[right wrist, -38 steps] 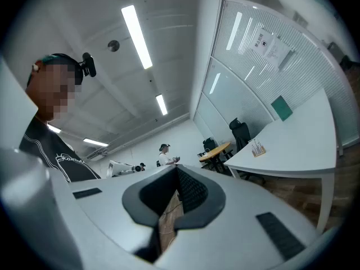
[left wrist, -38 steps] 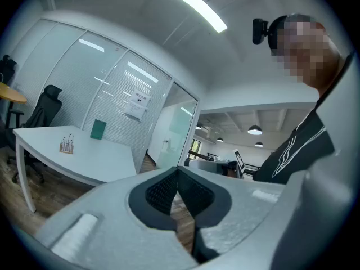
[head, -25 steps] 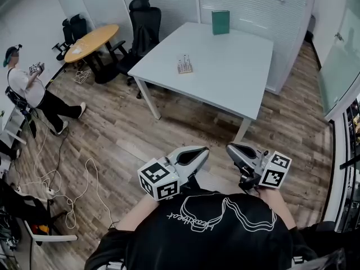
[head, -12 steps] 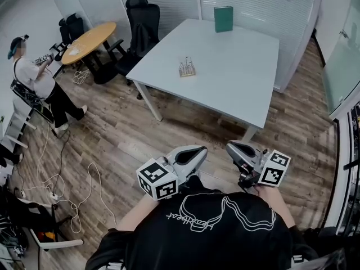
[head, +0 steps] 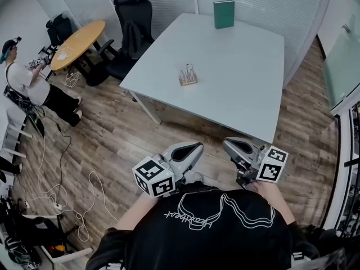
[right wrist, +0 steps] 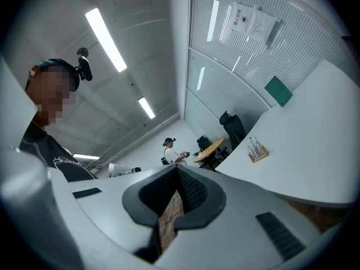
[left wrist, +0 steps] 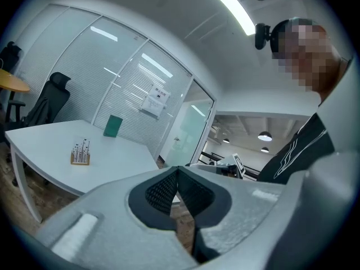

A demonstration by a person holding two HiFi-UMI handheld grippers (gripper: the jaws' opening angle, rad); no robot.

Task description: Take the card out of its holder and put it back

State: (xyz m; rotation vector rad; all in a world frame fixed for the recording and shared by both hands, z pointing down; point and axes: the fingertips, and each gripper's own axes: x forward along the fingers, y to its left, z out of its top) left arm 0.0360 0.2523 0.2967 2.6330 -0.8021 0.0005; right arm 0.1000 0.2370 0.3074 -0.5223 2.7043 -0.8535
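Observation:
A small wooden holder point(head: 187, 75) with several thin upright pieces stands near the middle of the white table point(head: 247, 89). It also shows in the left gripper view as the holder point(left wrist: 80, 153) and in the right gripper view as the holder point(right wrist: 257, 149). Both grippers are held close to my chest, well short of the table. My left gripper point(head: 197, 147) is shut with nothing in it, its tips point(left wrist: 178, 170) touching. My right gripper point(head: 226, 144) is also shut and empty, with its tips point(right wrist: 178, 171) meeting.
A green book-like object point(head: 224, 14) stands upright at the table's far edge. A black office chair point(head: 131, 16) and a round wooden table point(head: 76, 39) are at the left. A person point(head: 25, 86) stands far left. Cables point(head: 67, 190) lie on the wooden floor.
The white table has come closer and lower in the head view as I moved toward it. Both grippers stay shut in front of my chest. The person at the left has shifted away.

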